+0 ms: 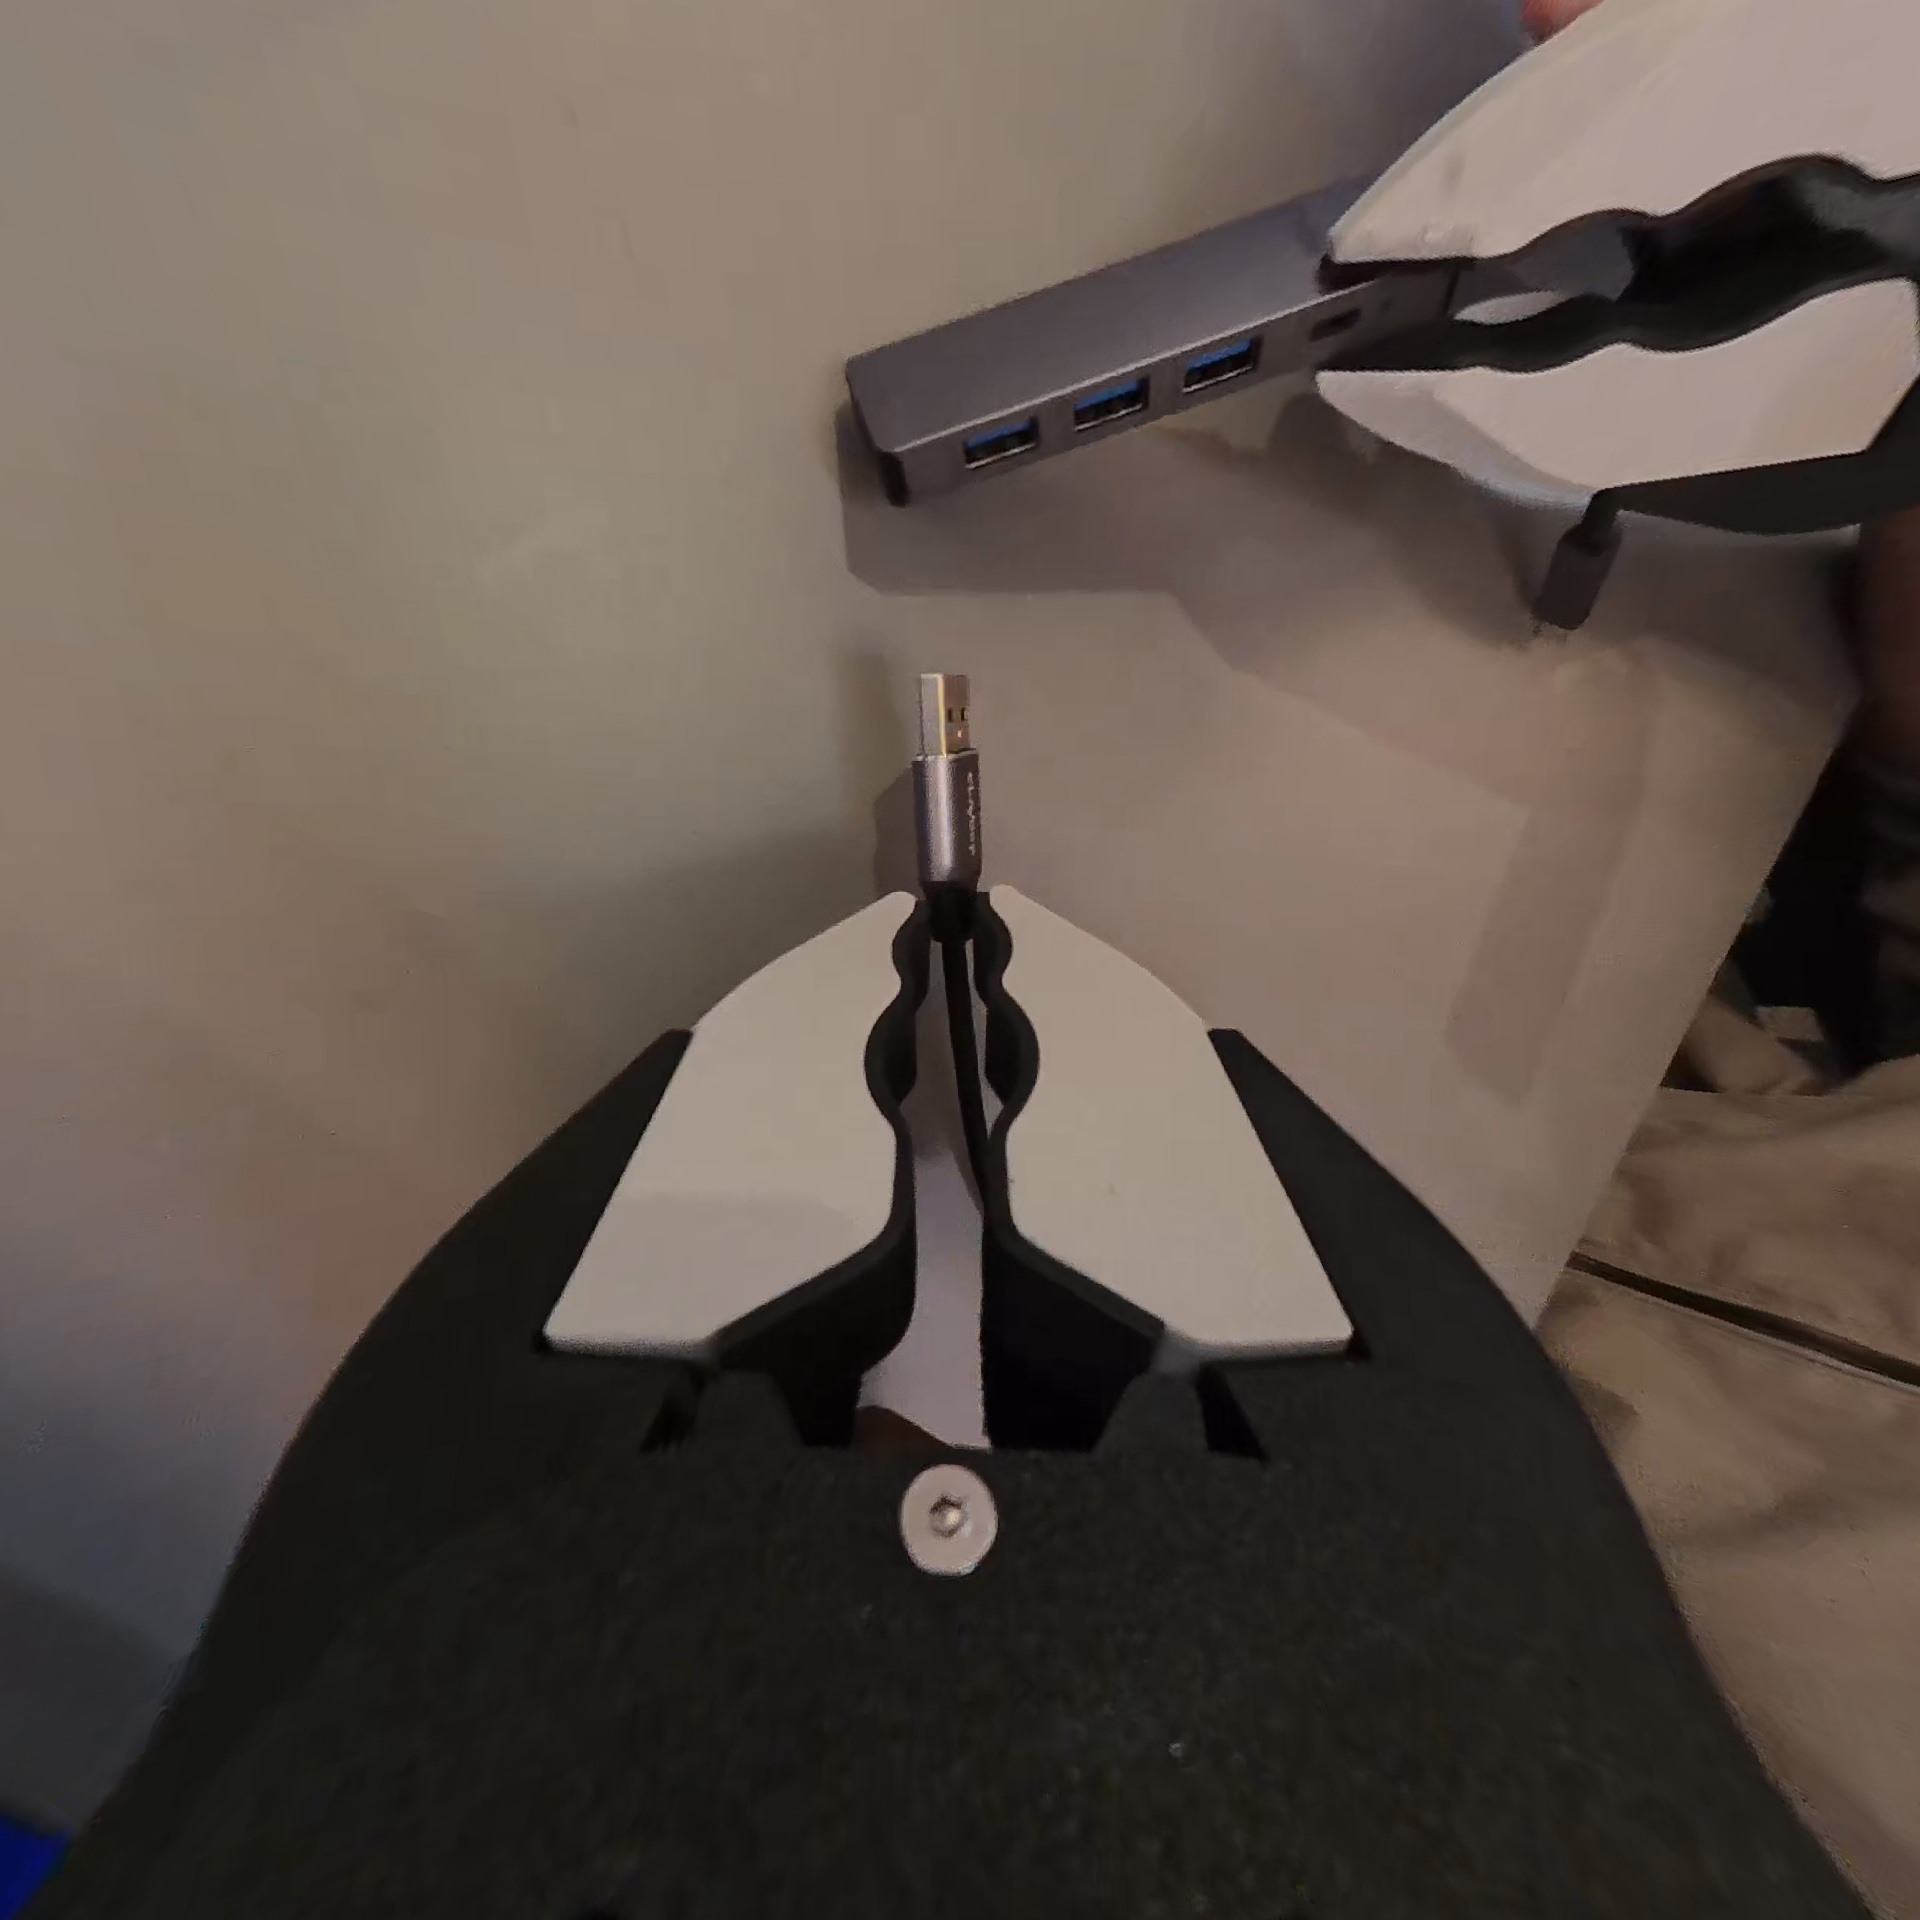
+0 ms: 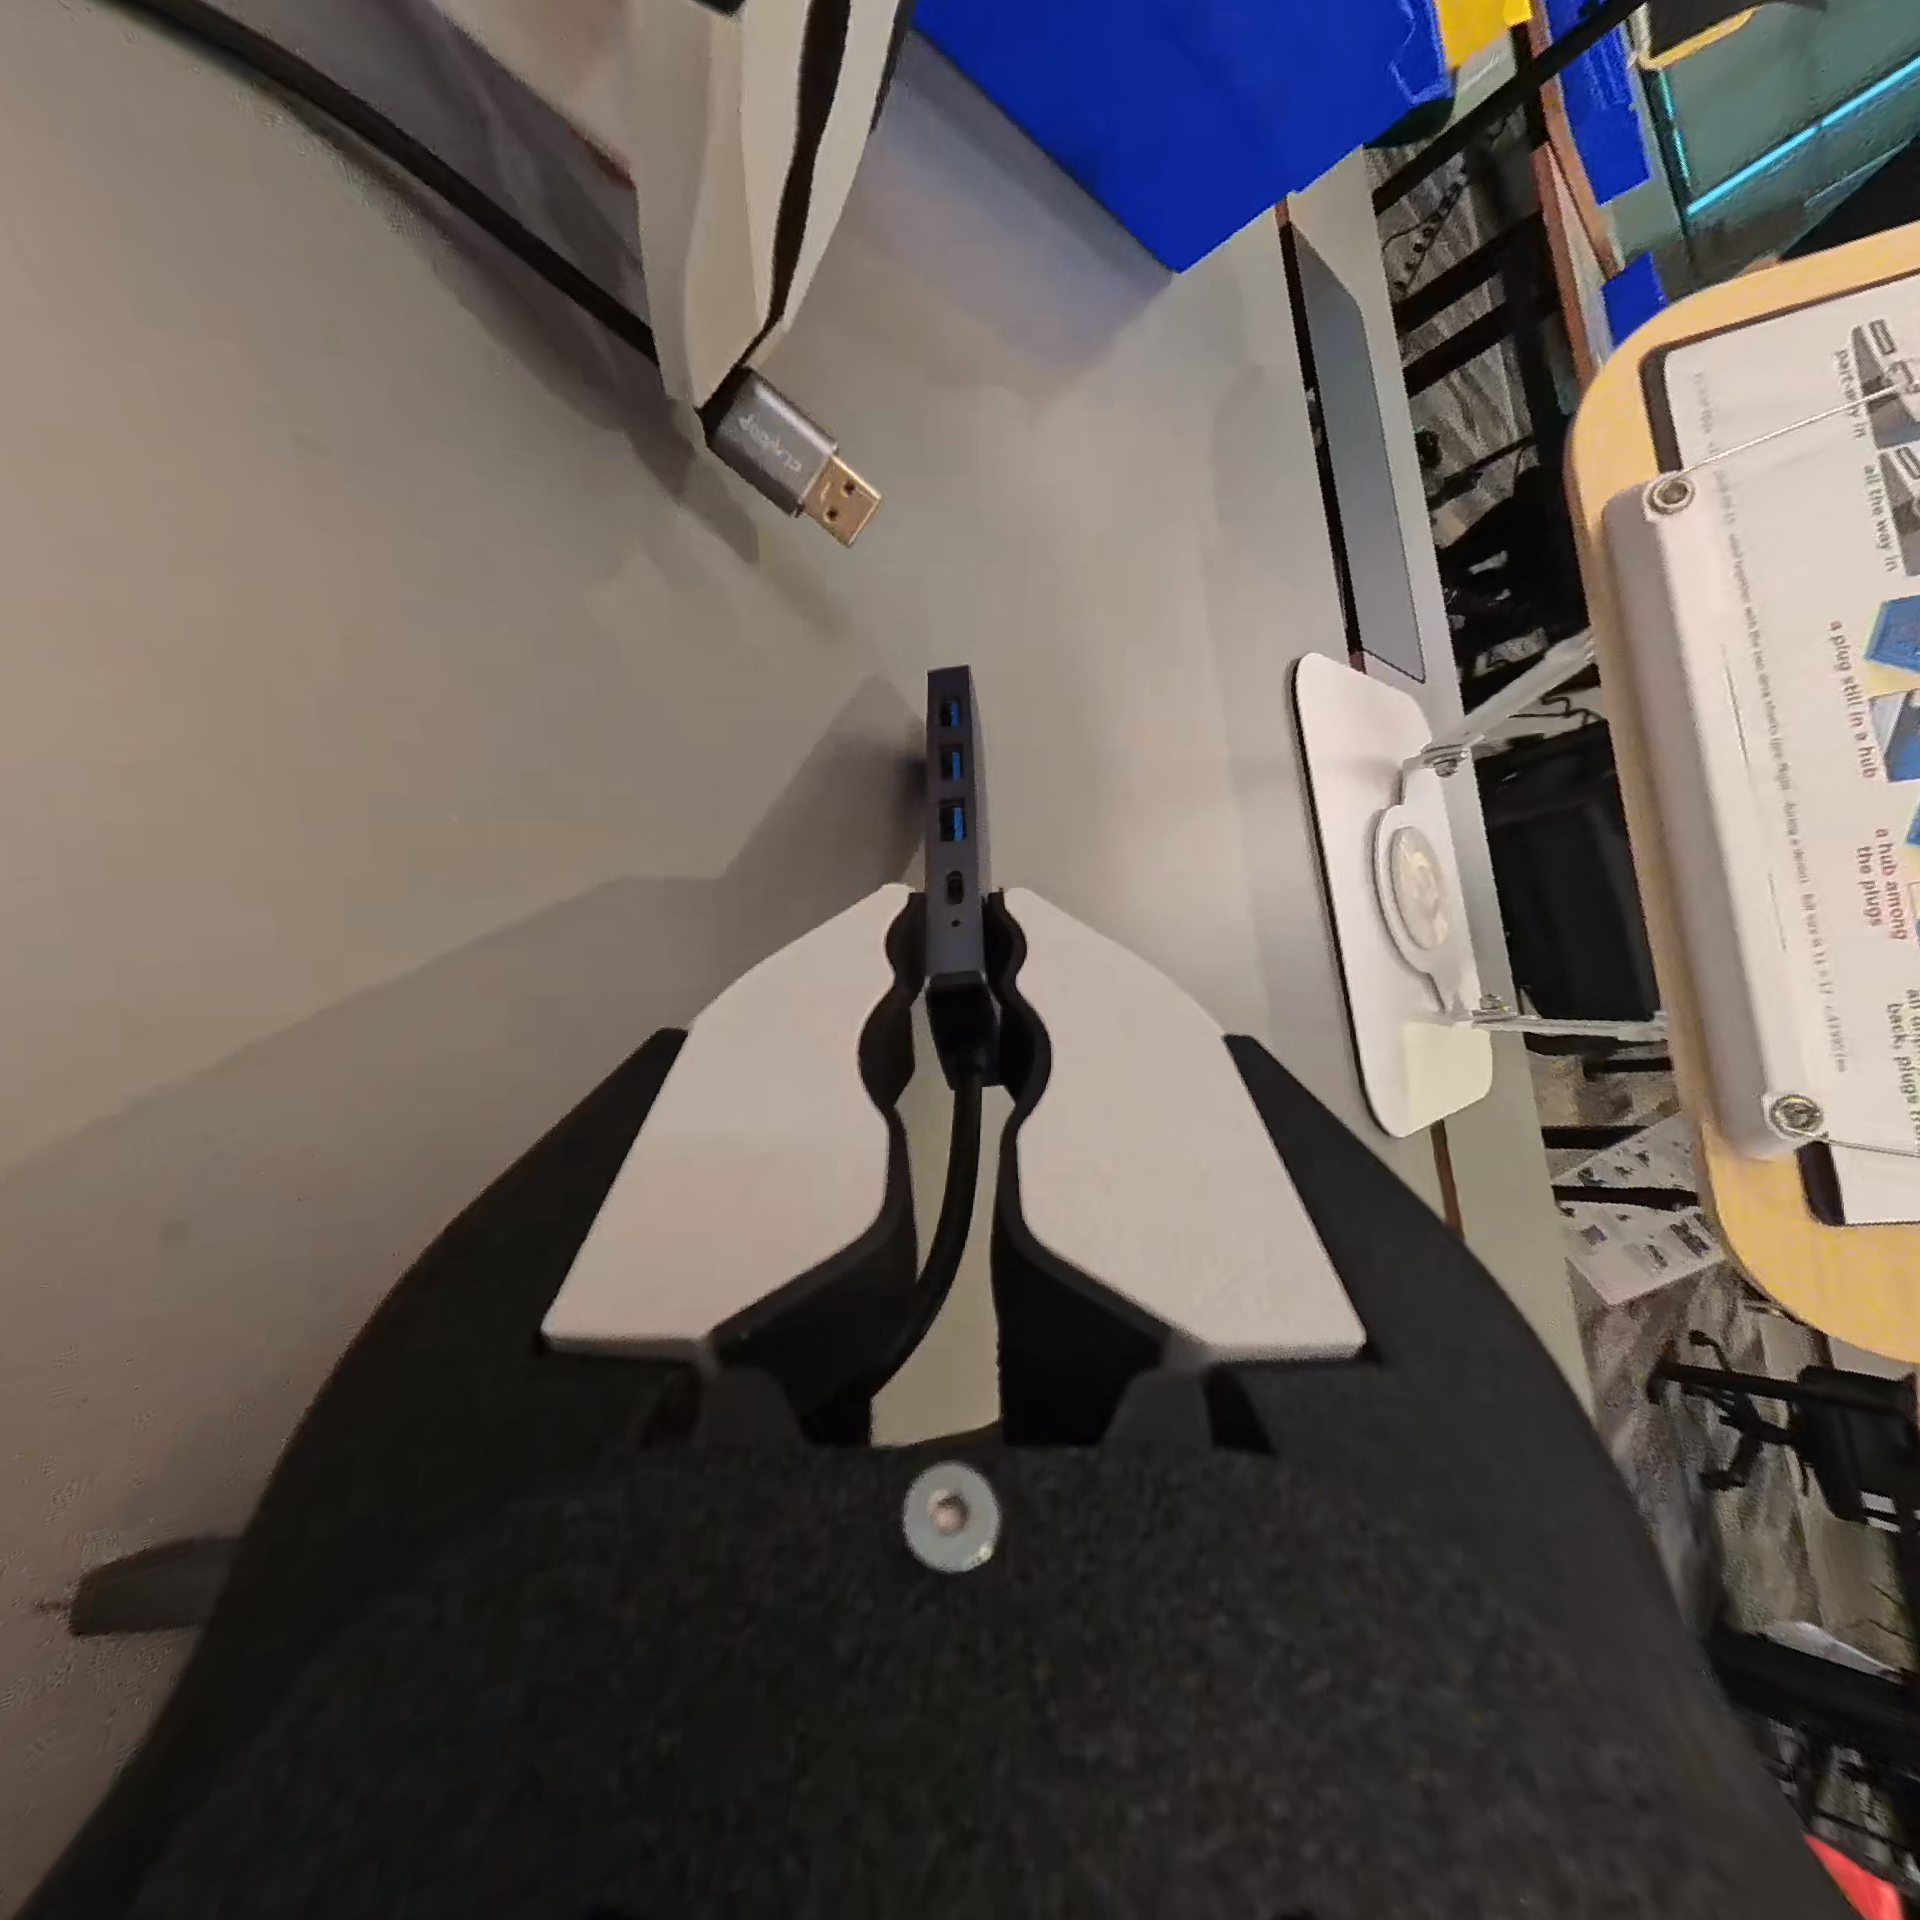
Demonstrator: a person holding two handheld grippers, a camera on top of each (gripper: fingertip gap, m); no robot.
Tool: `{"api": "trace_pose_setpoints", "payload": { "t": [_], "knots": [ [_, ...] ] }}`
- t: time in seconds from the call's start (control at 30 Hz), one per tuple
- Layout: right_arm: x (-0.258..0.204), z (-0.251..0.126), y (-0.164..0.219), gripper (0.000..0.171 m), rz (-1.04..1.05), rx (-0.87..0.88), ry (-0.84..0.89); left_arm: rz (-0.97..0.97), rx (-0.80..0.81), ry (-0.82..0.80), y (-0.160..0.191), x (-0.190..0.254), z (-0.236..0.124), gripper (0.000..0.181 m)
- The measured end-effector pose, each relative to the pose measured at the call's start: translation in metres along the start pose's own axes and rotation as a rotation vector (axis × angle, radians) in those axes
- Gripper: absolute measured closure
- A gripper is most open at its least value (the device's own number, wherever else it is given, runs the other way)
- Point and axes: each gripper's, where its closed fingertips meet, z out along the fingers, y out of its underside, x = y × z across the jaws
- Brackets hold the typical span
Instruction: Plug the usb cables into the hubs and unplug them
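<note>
My left gripper (image 1: 948, 902) is shut on a black USB cable just behind its grey plug (image 1: 945, 779); the metal tip points away from me, free in the air above the grey table (image 1: 416, 520). The grey USB hub (image 1: 1122, 364) with three blue ports lies ahead to the right, apart from the plug. My right gripper (image 2: 951, 914) is shut on the hub (image 2: 951, 790) at its cable end and holds it on edge, ports facing up. In the right wrist view the plug (image 2: 795, 462) and the left gripper (image 2: 717, 400) show at upper left. The right gripper (image 1: 1340, 312) shows in the left wrist view.
The hub's own short cable ends in a small plug (image 1: 1574, 566) hanging at the right. A blue bin (image 2: 1174, 114) stands at the table's far end. A white stand base (image 2: 1382, 925) and a wooden board with a printed sheet (image 2: 1766, 727) are at the right. The gap from one gripper's tips to the other's is roughly 11 cm.
</note>
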Motion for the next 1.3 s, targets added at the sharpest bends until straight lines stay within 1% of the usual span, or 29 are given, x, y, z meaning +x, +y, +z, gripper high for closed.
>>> {"api": "trace_pose_setpoints", "payload": {
  "t": [0.1, 0.37, 0.83, 1.3],
  "knots": [
    [0.0, 0.001, 0.001, 0.16, 0.013, 0.0, -0.004, 0.021, -0.011, -0.042, -0.001, -0.005, 0.0, 0.174],
    [-0.001, 0.003, 0.004, 0.16, 0.021, -0.009, -0.005, 0.016, -0.01, -0.035, 0.003, -0.006, 0.0, 0.174],
    [-0.009, 0.012, 0.021, 0.16, 0.051, -0.087, -0.055, 0.017, -0.027, -0.034, 0.007, -0.01, 0.006, 0.174],
    [-0.011, 0.012, 0.021, 0.16, 0.074, -0.094, -0.065, 0.035, -0.033, -0.053, 0.004, -0.01, 0.008, 0.174]
  ]
}}
